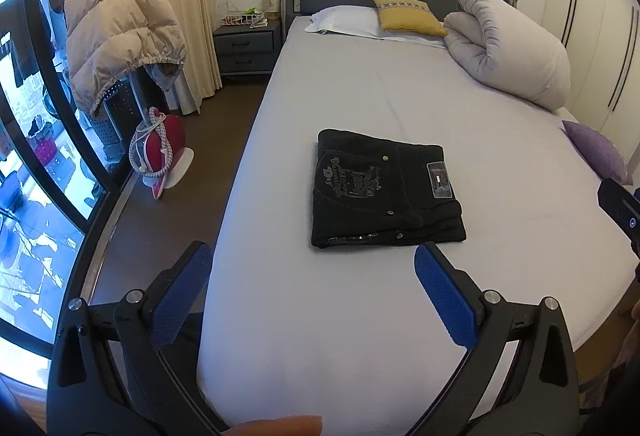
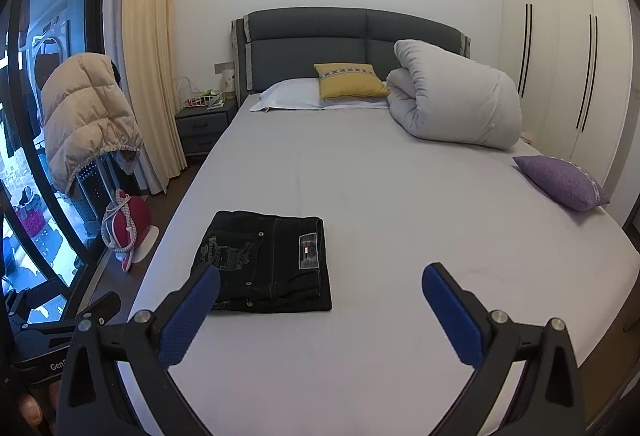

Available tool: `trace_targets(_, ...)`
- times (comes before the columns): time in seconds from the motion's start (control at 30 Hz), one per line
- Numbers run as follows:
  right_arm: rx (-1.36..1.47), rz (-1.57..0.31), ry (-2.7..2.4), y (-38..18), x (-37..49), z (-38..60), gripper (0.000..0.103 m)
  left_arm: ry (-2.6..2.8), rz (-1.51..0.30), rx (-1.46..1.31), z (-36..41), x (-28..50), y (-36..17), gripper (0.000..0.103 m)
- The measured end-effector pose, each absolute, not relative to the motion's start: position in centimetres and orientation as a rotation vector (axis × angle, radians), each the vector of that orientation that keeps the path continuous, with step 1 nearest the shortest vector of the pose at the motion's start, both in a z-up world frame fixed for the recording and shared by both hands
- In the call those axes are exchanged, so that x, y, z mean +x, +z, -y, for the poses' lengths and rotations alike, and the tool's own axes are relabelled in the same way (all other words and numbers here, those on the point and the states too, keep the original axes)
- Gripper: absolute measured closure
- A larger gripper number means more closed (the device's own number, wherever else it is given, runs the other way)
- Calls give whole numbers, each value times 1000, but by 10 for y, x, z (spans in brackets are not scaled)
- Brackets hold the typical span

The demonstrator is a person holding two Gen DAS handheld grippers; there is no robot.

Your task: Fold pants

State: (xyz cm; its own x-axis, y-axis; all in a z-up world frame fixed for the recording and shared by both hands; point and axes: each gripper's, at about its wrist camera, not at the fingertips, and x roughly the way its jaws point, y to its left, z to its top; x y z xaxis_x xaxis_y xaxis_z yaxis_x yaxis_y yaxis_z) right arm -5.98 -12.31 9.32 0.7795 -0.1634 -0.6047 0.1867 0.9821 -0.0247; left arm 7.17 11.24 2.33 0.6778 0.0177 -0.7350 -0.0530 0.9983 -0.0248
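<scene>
Black pants lie folded into a flat rectangle on the pale bed sheet, back pocket embroidery and a leather patch facing up. My left gripper hovers open just short of the near edge of the pants, nothing between its blue pads. In the right wrist view the same folded pants sit left of centre. My right gripper is open and held above the sheet, its left fingertip overlapping the pants' near left corner in the picture. A part of the right gripper shows at the right edge of the left wrist view.
A rolled white duvet, a yellow cushion and a white pillow lie at the headboard. A purple cushion rests at the bed's right edge. Left of the bed are a nightstand, a beige puffer jacket, a red iron and glass doors.
</scene>
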Motion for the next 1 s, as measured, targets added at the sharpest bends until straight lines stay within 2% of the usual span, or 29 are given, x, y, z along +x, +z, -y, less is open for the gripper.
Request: trace_targets(1.0, 39, -681, -187, 84, -62, 123, 0, 54, -818, -13, -114, 73, 14, 0)
